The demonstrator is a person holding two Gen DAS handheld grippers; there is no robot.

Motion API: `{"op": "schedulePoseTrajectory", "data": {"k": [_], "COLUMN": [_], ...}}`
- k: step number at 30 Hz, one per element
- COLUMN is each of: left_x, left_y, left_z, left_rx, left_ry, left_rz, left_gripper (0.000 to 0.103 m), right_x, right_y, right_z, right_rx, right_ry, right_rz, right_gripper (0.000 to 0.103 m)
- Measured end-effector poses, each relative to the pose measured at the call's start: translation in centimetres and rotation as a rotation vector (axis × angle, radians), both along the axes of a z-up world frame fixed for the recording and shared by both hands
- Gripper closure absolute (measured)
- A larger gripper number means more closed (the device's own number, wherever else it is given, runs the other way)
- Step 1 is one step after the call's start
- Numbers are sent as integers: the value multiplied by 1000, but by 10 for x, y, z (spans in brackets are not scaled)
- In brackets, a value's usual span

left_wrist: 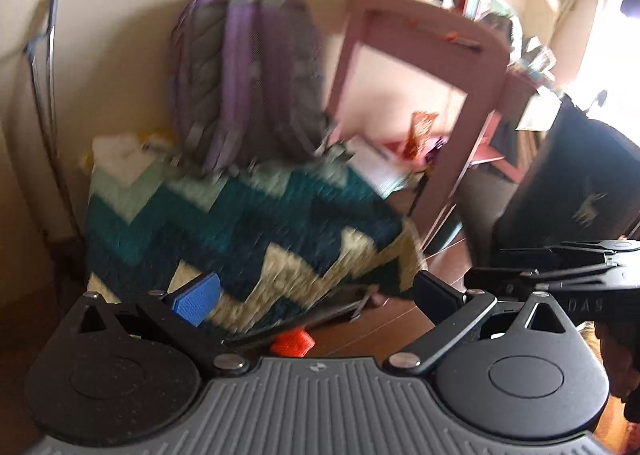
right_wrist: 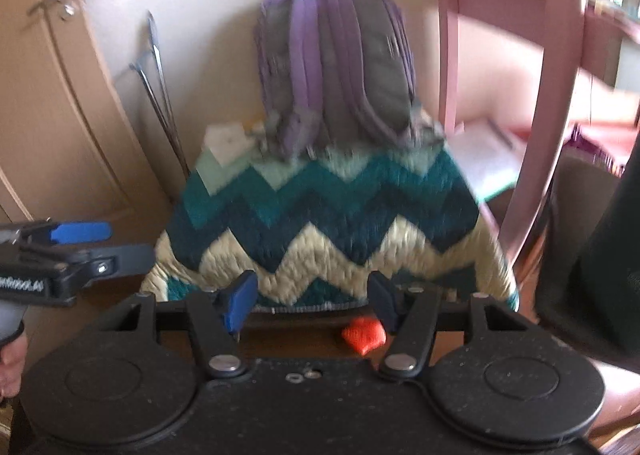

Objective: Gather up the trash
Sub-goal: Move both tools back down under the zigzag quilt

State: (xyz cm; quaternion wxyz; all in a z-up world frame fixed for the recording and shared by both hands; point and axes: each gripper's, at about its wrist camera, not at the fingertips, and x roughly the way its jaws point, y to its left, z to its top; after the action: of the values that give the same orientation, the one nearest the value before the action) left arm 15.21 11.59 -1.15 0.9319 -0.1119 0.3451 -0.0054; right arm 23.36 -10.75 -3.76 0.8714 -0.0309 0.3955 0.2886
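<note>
Right gripper (right_wrist: 312, 301) is seen with its jaws spread, nothing between them, above a wooden floor (right_wrist: 280, 343).

An orange crumpled scrap (right_wrist: 363, 335) is seen on the floor just beside the right-hand finger, apart from the pads. Behind it a zigzag quilt (right_wrist: 332, 223) in teal, navy and cream is draped, and a purple and grey backpack (right_wrist: 340, 67) is stood on top against the wall. A pink chair (right_wrist: 560, 55) is seen at the right. The left gripper (right_wrist: 80, 251) enters from the left edge, blurred.

no legible text; faint blurred lettering on right gripper (left_wrist: 560, 275) body only.
</note>
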Motion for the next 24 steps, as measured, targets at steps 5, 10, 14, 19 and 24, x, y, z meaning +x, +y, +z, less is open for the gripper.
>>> {"op": "schedulePoseTrajectory", "data": {"k": [5, 10, 14, 19, 24], "left_x": [13, 30, 47, 77, 106], "left_y": [19, 25, 18, 13, -2], "left_z": [-74, -152, -205, -270, -335], "left_rx": [-1, 17, 37, 21, 94], "left_ry": [111, 239, 310, 395, 468], "left_rz": [25, 33, 13, 22, -62], "left_gripper": [0, 0, 0, 0, 0], "right_x": [28, 61, 89, 126, 156], "right_y": [8, 23, 40, 57, 73], "right_z": [-62, -130, -182, -250, -324], "right_rx": [-44, -89, -139, -163, -228], "right_ry": [86, 169, 207, 251, 288], "right_rz": [-36, -33, -3, 32, 65], "right_gripper": [43, 43, 43, 43, 43]}}
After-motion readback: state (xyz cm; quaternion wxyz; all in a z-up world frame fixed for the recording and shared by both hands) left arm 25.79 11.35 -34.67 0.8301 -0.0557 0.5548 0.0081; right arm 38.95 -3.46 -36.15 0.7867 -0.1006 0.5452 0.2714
